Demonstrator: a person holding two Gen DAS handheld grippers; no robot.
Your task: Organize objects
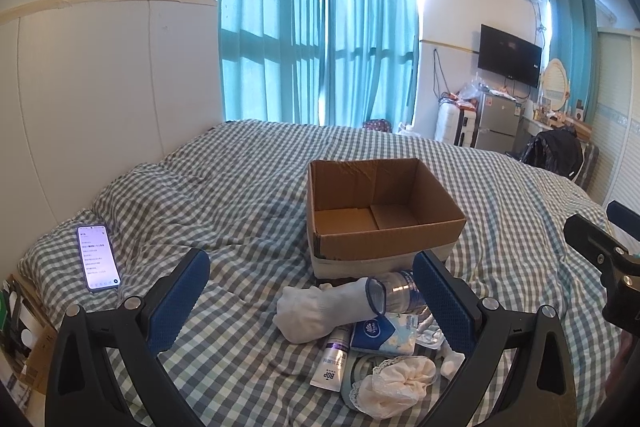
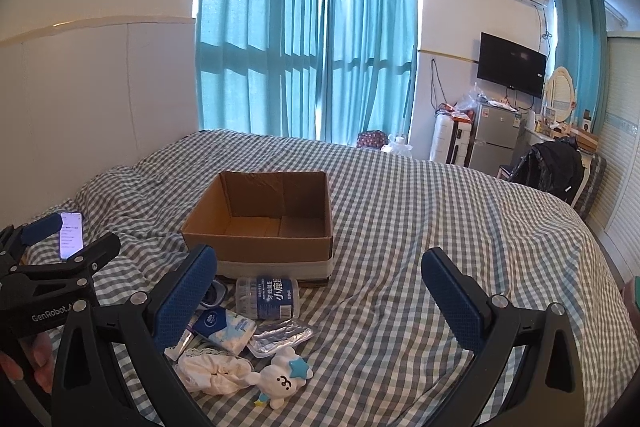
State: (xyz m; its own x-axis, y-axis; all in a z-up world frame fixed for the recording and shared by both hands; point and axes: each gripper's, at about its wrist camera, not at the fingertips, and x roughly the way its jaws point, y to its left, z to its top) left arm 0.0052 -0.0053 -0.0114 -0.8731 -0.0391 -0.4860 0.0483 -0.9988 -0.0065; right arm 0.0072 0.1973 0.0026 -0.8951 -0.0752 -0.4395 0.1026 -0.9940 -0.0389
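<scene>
An empty cardboard box [image 1: 384,211] [image 2: 264,219] sits open on the checked bed. In front of it lies a small pile: a white sock [image 1: 320,311], a clear plastic jar with a blue label [image 1: 396,291] [image 2: 267,297], a tissue pack [image 1: 384,335] [image 2: 224,327], a white tube [image 1: 332,359], a foil blister pack [image 2: 280,337], a cream scrunchie [image 1: 396,383] [image 2: 212,371] and a white toy with a blue star [image 2: 284,381]. My left gripper [image 1: 312,291] is open above the pile. My right gripper [image 2: 320,291] is open, with the pile at its left finger.
A lit phone [image 1: 98,257] [image 2: 71,235] lies on the bed at the left. The bedcover [image 2: 420,227] stretches to the right of the box. A white wall panel stands left; curtains, a fridge, a TV and a chair are beyond the bed.
</scene>
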